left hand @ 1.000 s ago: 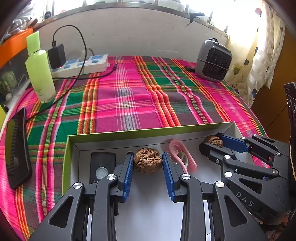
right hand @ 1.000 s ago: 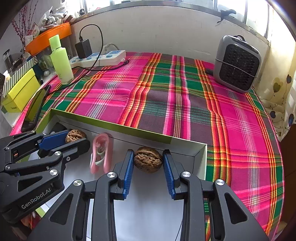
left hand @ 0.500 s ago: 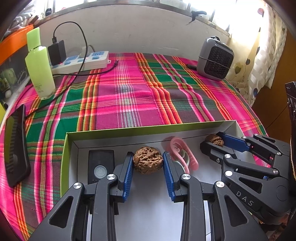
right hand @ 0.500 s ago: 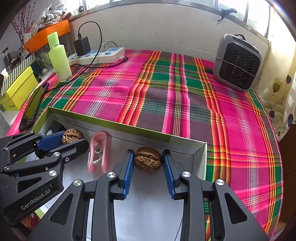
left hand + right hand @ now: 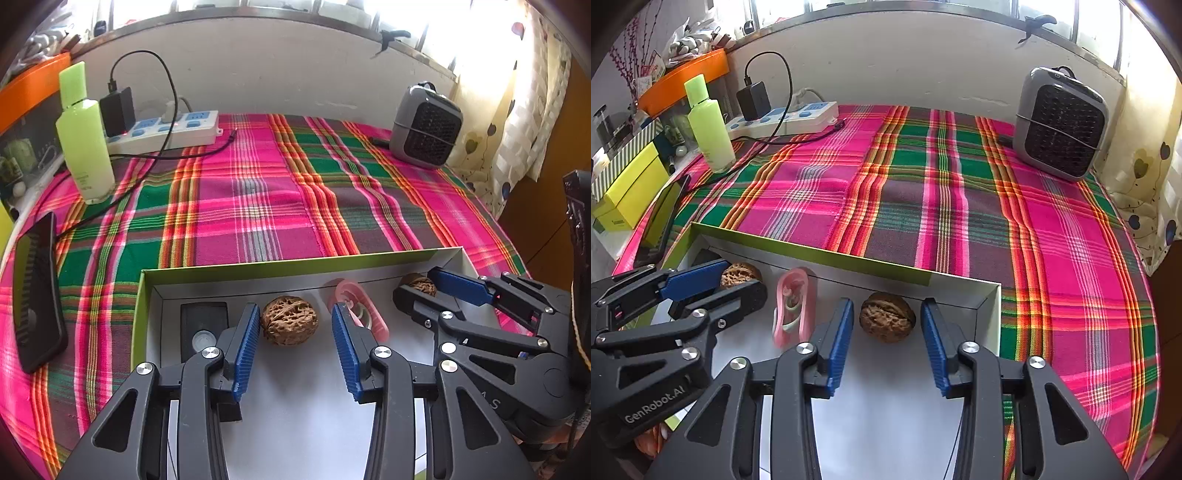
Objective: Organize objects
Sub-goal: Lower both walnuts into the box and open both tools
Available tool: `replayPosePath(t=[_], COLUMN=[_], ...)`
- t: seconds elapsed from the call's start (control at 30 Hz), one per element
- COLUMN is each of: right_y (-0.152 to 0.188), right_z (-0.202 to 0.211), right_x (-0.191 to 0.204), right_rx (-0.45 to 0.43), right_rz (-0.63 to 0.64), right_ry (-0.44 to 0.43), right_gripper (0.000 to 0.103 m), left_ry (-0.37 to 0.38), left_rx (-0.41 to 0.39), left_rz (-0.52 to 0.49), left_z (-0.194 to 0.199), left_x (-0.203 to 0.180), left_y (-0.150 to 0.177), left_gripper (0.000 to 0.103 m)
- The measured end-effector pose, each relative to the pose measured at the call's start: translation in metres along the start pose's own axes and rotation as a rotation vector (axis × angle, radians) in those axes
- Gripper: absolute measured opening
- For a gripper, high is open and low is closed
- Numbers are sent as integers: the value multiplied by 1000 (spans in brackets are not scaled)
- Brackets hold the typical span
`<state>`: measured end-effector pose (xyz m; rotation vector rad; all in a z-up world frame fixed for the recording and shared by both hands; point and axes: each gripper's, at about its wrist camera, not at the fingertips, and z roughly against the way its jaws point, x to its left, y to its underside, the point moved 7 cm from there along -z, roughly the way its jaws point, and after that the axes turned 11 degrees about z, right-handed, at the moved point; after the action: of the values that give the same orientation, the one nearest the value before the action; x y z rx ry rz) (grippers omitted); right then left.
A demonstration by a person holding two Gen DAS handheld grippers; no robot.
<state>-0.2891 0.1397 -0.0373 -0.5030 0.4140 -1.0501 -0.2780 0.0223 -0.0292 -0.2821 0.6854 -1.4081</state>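
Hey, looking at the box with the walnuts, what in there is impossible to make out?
- Black device, left wrist view: lower end hidden behind the left tool; what it is stays unclear.
- Pink item, right wrist view: blurred, so its type is unreadable.
- Box, both views: near side cut off by the frame edge.

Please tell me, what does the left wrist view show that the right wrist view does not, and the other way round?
Only the left wrist view: a flat black device lying in the box. Only the right wrist view: yellow boxes and an orange shelf at the far left. Both share: the box, two walnuts, the pink clip, green bottle, power strip, grey heater, and both grippers, left gripper and right gripper, jaws opening around a walnut.
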Motion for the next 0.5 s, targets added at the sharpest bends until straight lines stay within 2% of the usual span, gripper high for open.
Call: replayPosePath(t=[0.5], right_y=[3], right_z=[13], right_x=[-1], right_rx=[-30], right_rz=[-29], right_ry=[8], right_gripper=[45], left_ry=[0], left_rx=[-25], left_rz=[9], left_z=[16], left_x=[0], left_y=[1], left_gripper=[43])
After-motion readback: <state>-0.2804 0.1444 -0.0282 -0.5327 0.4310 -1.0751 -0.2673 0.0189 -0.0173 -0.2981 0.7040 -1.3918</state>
